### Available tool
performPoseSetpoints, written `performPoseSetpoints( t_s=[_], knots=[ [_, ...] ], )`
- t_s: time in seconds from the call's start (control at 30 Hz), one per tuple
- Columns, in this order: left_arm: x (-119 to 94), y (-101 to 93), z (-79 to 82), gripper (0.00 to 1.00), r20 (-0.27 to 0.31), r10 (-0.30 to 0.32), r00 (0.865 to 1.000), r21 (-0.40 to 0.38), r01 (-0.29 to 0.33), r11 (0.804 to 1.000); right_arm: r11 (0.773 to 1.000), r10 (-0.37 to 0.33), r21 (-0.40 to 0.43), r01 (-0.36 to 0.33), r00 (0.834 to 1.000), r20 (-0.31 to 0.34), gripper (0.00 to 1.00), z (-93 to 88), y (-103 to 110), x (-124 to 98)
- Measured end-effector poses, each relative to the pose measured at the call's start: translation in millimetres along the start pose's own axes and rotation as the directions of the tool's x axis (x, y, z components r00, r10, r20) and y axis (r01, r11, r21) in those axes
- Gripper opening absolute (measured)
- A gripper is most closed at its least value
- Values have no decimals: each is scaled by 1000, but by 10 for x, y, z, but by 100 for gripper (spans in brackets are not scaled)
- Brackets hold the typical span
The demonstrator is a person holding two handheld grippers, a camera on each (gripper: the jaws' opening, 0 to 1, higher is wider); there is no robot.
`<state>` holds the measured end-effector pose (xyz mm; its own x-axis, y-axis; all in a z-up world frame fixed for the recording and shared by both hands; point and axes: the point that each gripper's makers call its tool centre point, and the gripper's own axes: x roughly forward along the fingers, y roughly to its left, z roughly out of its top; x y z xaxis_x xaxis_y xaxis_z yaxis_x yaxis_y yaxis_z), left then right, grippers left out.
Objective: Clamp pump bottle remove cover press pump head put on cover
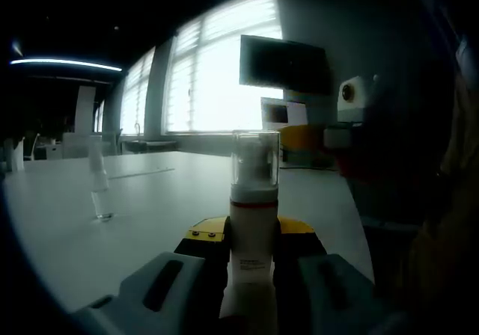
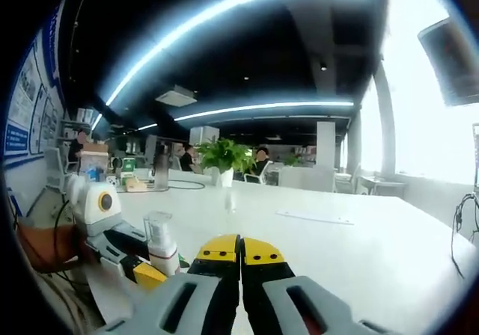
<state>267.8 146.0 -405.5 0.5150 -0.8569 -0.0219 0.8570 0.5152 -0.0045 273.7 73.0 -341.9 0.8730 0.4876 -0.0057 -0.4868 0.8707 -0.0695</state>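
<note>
A white pump bottle [image 1: 253, 245] stands upright between the jaws of my left gripper [image 1: 251, 229], which is shut on its body. A clear cover [image 1: 254, 159] sits over the pump head. In the right gripper view the same bottle [image 2: 163, 254] with its clear cover [image 2: 157, 225] shows at lower left, held in the left gripper [image 2: 146, 268]. My right gripper [image 2: 240, 250] has its yellow-tipped jaws pressed together with nothing between them. It hovers above the table to the bottle's right, and its yellow tips [image 1: 303, 137] show dimly in the left gripper view.
The large white table [image 2: 352, 253] stretches ahead. On it stands a small clear container [image 1: 97, 189]. Farther off are a potted plant [image 2: 223, 159], seated people and clutter at the table's far end. A dark screen [image 1: 284, 66] hangs beside bright windows.
</note>
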Motion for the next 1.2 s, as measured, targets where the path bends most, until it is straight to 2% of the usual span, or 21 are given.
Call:
performPoseSetpoints(
  t_s=[0.2,0.4,0.7,1.2],
  knots=[
    [1,-1,1,13,0,0,1000,0,0,1000,1000,15,3,-15,1000,2,0,-43,4,-8],
    [2,-8,2,13,1,-1,1000,-1,1,1000,1000,16,16,-16,1000,18,0,-13,15,0],
    [1,-8,3,13,1,-1,1000,-1,1,1000,999,8,42,-9,1000,21,0,-172,-73,-27],
    [-3,0,2,13,1,-2,1000,-1,2,1000,999,36,18,-37,999,23,0,-369,-71,-14]
  ],
)
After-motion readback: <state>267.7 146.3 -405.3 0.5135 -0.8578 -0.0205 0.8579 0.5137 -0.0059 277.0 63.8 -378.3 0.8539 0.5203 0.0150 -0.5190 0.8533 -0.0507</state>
